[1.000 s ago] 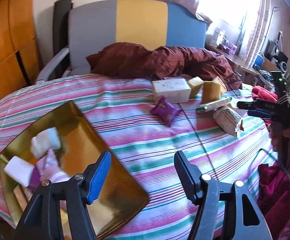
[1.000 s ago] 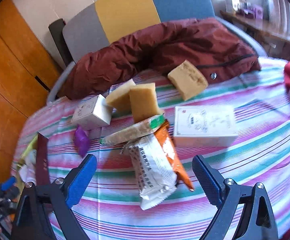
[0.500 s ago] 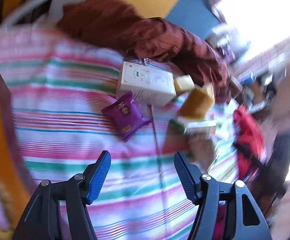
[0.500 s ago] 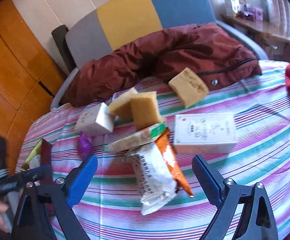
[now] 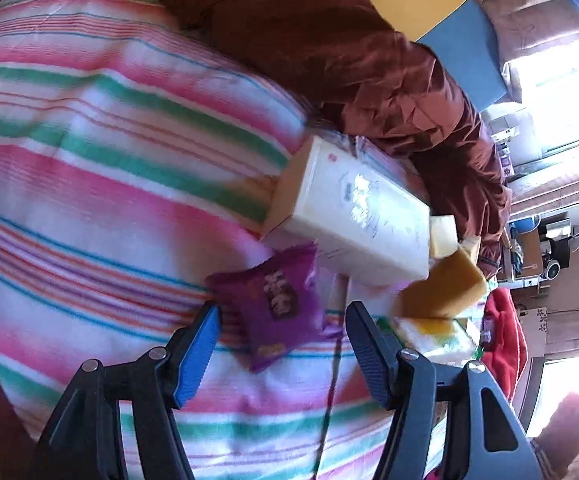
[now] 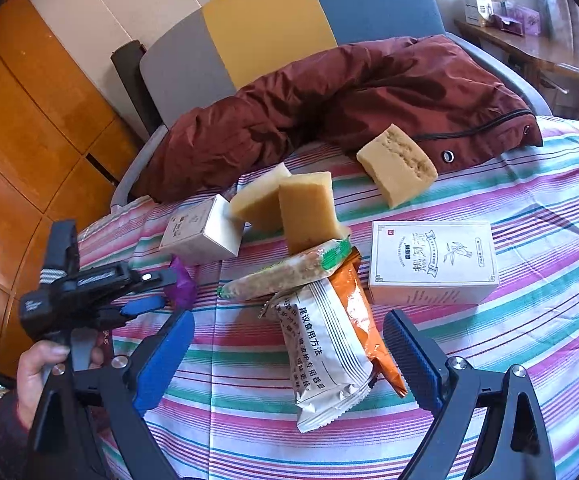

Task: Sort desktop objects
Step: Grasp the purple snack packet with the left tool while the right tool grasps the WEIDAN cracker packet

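On the striped cloth (image 5: pixel 101 184), my left gripper (image 5: pixel 279 332) hangs with its jaws spread wide and nothing between them, the purple snack packet (image 5: pixel 275 304) lying just ahead of the fingertips and roughly centred in the gap. Just beyond the packet sits a white carton (image 5: pixel 349 220), touching or nearly touching it, and ahead to the right a yellow sponge block (image 5: pixel 445 288) leans over a green-ended wrapper (image 5: pixel 429 332).

To take the packet cleanly, I judge the left claw should go down level and straddle it across its narrow width, stopping short of the carton so the far fingertip does not shove it. The foil looks slippery and puffy, so a slow clench low on the packet seems wise. The view is blurred, so I cannot tell exact clearance.

My right gripper (image 6: pixel 289 350) is likewise released and empty, its fingers framing a white sachet (image 6: pixel 325 356) that overlaps an orange packet (image 6: pixel 363 320) just ahead. A larger printed box (image 6: pixel 433 262) lies ahead to the right, with a loose sponge wedge (image 6: pixel 397 164) farther on beside the maroon jacket (image 6: pixel 329 104).
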`<state>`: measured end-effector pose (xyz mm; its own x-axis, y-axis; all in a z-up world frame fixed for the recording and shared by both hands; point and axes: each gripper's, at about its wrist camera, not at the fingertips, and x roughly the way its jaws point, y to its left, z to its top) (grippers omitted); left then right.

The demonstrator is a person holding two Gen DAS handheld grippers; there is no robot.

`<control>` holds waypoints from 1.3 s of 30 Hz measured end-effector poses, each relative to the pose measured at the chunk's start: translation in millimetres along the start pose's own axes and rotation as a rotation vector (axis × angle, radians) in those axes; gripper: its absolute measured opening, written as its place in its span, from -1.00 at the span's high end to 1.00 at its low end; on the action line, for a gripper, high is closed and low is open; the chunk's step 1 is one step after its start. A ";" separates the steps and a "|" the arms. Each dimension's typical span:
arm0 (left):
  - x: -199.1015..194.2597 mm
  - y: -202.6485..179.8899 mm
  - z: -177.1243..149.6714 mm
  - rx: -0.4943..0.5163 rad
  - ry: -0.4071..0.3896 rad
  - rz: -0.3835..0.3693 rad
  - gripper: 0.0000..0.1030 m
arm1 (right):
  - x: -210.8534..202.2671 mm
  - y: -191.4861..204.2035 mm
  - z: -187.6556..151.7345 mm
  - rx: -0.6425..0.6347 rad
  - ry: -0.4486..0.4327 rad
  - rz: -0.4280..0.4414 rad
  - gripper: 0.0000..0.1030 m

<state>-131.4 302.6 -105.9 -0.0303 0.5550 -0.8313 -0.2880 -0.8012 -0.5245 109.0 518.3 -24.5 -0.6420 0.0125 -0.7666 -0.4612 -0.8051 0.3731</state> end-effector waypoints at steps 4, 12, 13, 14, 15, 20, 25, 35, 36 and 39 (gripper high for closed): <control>8.0 -7.2 3.7 0.027 -0.003 0.018 -0.27 | 5.3 0.4 0.4 0.027 0.024 0.053 -0.87; 7.8 -7.3 0.4 0.087 -0.014 0.016 -0.28 | 28.6 -4.8 22.4 0.178 0.039 0.102 -0.87; 8.1 -8.5 -0.2 0.098 -0.014 0.022 -0.28 | 31.7 -5.7 25.2 0.185 0.037 0.091 -0.87; 7.9 -9.5 -1.1 0.106 -0.017 0.027 -0.28 | 36.9 -7.1 28.1 0.194 0.039 0.085 -0.85; 7.8 -10.0 -1.9 0.108 -0.020 0.030 -0.28 | 42.3 -8.6 30.1 0.201 0.050 0.081 -0.78; 8.2 -19.5 -8.4 0.172 -0.035 0.083 -0.26 | 62.8 -18.2 37.5 0.236 0.057 0.050 -0.51; 5.4 -17.4 -15.1 0.207 -0.066 0.129 0.09 | 76.8 -13.0 39.9 0.161 0.093 0.007 0.31; -4.3 -10.4 -32.2 0.285 -0.081 0.101 0.19 | 81.4 14.2 33.7 -0.022 0.170 0.051 0.52; -6.5 -8.4 -32.8 0.286 -0.081 0.097 0.19 | 80.4 15.3 32.5 -0.034 0.179 0.068 0.56; -13.0 -3.6 -36.2 0.299 -0.087 0.089 0.20 | 76.1 24.9 29.6 -0.085 0.198 0.141 0.56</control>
<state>-95.3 290.1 -99.9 -0.1458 0.5127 -0.8461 -0.5483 -0.7538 -0.3622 30.5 516.8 -58.1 -0.5599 -0.2132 -0.8007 -0.3171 -0.8376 0.4448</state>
